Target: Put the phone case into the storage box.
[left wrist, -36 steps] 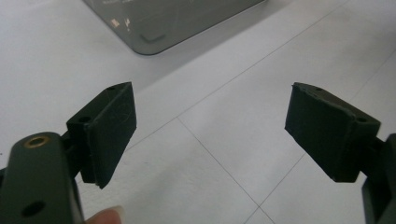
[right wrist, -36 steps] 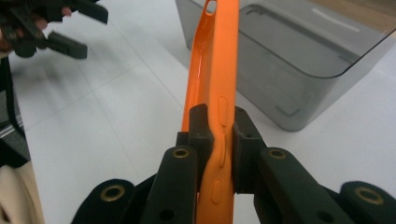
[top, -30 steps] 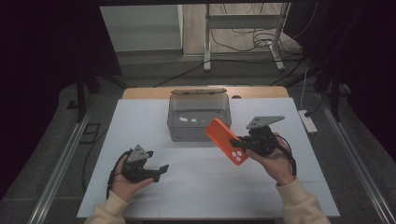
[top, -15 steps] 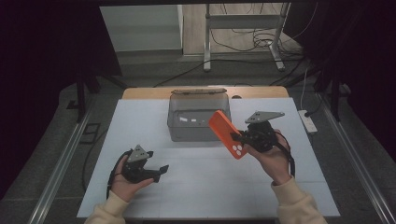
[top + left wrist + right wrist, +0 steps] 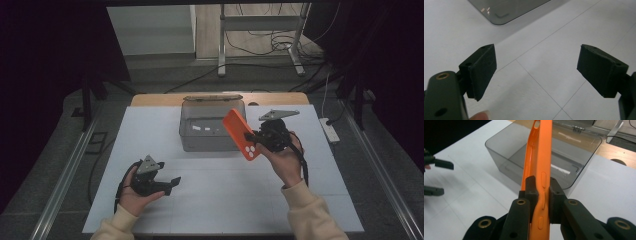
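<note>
One orange phone case [image 5: 241,134], now higher in right tongs [image 5: 254,138], nearer one grey box [image 5: 210,127].

One orange phone case [image 5: 241,134], one clear box [image 5: 207,127], two grippers.

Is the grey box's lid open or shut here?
Open. The grey box has its lid swung back behind it, and the right gripper view looks straight into its bare interior past the orange phone case.
</note>
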`<state>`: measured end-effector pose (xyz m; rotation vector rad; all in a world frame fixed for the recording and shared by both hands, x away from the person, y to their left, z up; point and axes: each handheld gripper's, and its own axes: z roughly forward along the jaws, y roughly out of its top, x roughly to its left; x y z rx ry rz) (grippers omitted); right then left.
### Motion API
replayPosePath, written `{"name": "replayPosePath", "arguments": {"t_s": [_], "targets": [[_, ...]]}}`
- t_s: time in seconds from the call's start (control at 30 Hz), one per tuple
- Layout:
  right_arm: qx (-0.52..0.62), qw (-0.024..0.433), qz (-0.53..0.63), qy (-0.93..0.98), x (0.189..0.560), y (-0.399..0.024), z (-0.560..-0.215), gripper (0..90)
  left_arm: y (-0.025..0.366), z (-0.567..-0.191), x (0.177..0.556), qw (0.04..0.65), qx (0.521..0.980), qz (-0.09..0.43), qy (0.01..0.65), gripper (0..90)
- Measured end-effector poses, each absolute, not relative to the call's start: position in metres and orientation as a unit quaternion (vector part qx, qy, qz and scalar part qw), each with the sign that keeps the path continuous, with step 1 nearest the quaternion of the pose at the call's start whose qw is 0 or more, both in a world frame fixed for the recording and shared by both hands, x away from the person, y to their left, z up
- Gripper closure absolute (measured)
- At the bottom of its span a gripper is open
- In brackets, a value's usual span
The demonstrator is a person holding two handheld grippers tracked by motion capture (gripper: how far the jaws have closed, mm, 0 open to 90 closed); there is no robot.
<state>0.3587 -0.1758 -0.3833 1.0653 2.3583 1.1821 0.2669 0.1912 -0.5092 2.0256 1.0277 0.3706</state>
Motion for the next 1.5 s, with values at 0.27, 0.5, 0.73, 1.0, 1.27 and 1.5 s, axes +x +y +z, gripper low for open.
{"name": "replayPosePath", "arguments": {"t_s": [0.27, 0.5, 0.73, 1.0, 1.27, 1.5], "targets": [[0.391, 0.145, 0.422, 0.805, 0.371, -0.176, -0.383, 80.6, 0.191, -0.509, 0.267, 0.408, 0.804, 0.147, 0.408, 16.2], [0.399, 0.15, 0.426, 0.798, 0.381, -0.171, -0.377, 80.6, 0.192, -0.508, 0.267, 0.411, 0.802, 0.148, 0.408, 16.3], [0.41, 0.157, 0.425, 0.792, 0.397, -0.166, -0.371, 80.7, 0.193, -0.508, 0.267, 0.412, 0.8, 0.148, 0.409, 16.3], [0.424, 0.16, 0.418, 0.787, 0.409, -0.164, -0.372, 80.7, 0.193, -0.508, 0.267, 0.412, 0.801, 0.147, 0.409, 16.3], [0.437, 0.165, 0.41, 0.784, 0.419, -0.165, -0.373, 80.7, 0.193, -0.508, 0.266, 0.41, 0.802, 0.147, 0.408, 16.3], [0.442, 0.166, 0.41, 0.781, 0.424, -0.165, -0.373, 80.7, 0.192, -0.508, 0.267, 0.412, 0.801, 0.146, 0.409, 16.3]]}}
